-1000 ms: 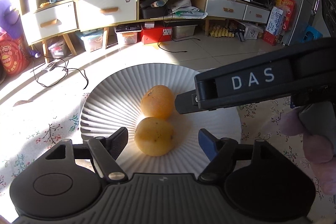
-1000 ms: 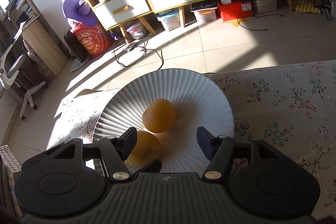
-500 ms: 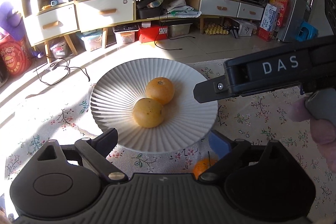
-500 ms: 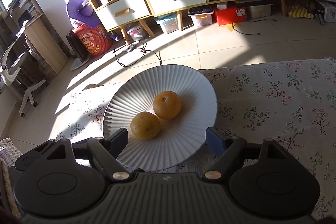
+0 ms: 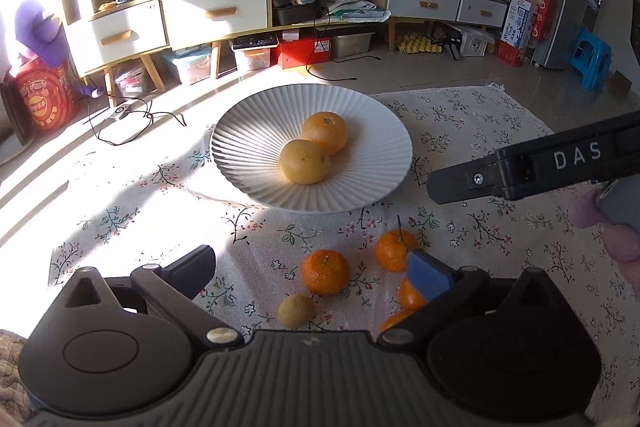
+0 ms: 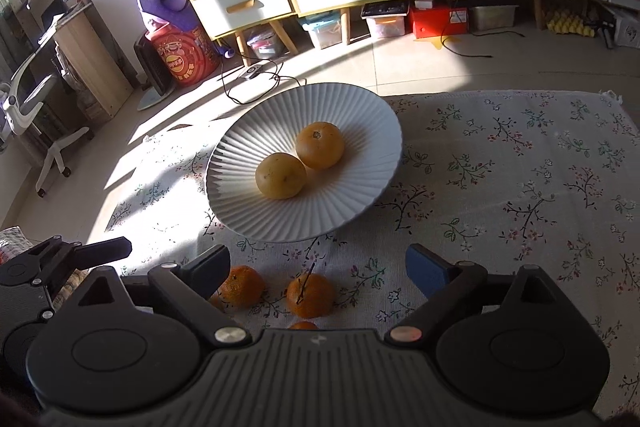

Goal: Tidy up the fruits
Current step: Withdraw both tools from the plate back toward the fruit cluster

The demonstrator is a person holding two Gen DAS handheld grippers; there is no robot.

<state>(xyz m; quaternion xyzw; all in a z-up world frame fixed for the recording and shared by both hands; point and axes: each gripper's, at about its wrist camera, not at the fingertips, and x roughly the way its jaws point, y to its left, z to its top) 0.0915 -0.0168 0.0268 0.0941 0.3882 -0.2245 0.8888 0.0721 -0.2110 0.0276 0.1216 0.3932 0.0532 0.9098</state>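
Your left claw (image 5: pixel 310 269) has just been opening and now stands released, with nothing pressed between its pads. Straight ahead of it, at about twelve o'clock and just past the fingertips, sits a small orange (image 5: pixel 325 271) on the flowered cloth (image 5: pixel 500 131) of the bench. A second small orange (image 5: pixel 394 251) with an upright stem lies at one o'clock, and a pale little round fruit (image 5: pixel 296 310) sits low between the fingers at six o'clock. More orange peeks out behind the blue pad, half hidden.

Your right claw (image 6: pixel 318 269) has also just been opening and is empty. The stemmed orange (image 6: pixel 311 295) rests between its fingers, a touch toward seven o'clock of centre; another orange (image 6: pixel 241 286) lies at nine o'clock, partly behind the left finger.

The white ribbed plate (image 5: pixel 248 131) is farther out at twelve o'clock from both claws, with two large yellow-orange fruits (image 5: pixel 305 162) touching each other in its middle.

The fruits are round, so no axis matters. I judge the left claw nearer the stemless orange, the right nearer the stemmed one; take one each so the claws do not cross.
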